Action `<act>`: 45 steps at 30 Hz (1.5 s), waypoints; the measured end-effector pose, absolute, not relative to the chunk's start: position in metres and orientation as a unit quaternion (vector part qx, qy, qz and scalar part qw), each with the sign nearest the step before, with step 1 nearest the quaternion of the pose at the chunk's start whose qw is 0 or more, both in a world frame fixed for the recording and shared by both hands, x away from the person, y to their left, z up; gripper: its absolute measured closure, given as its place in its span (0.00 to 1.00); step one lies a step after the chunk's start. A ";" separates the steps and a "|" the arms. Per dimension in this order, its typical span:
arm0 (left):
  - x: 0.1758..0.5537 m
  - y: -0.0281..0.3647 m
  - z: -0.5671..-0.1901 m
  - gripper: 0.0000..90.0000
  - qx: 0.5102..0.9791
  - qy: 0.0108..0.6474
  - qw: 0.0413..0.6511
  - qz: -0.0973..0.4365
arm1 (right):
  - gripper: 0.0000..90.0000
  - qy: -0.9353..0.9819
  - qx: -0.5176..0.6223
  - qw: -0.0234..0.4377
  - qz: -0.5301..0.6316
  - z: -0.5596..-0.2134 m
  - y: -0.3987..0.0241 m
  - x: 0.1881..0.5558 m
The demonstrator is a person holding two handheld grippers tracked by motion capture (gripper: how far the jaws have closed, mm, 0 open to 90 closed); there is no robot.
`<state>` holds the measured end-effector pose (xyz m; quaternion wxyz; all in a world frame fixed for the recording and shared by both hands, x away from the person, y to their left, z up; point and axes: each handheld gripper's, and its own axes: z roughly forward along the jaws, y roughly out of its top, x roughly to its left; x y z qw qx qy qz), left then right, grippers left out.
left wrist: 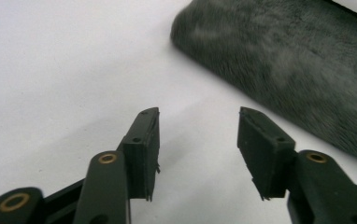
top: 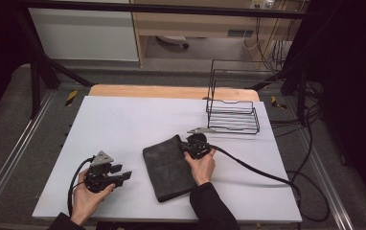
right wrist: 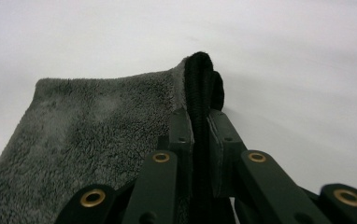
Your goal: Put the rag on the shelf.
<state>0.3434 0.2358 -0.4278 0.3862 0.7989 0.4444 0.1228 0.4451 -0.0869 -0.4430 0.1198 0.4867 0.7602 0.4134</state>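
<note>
The white tabletop [top: 123,124] carries a black wire rack [top: 232,115] at its far right, and nothing lies in the rack. A folded grey towel [top: 166,167] lies at the middle of the tabletop. The right tool [top: 196,146] is clamped on the far corner of the towel. The left tool [top: 123,176] rests beside the towel, its jaws parted with nothing between them.
</note>
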 end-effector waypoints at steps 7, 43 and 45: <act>0.343 0.233 -0.427 0.46 0.800 0.440 0.387 0.127 | 0.91 0.745 0.513 0.163 0.394 -0.443 -0.105 0.436; 0.334 0.133 -0.444 0.77 0.828 0.415 0.376 0.006 | 0.81 0.817 0.394 0.084 0.412 -0.452 -0.159 0.365; 0.334 0.131 -0.444 0.81 0.828 0.415 0.377 0.008 | 0.82 0.816 0.397 0.082 0.413 -0.452 -0.158 0.365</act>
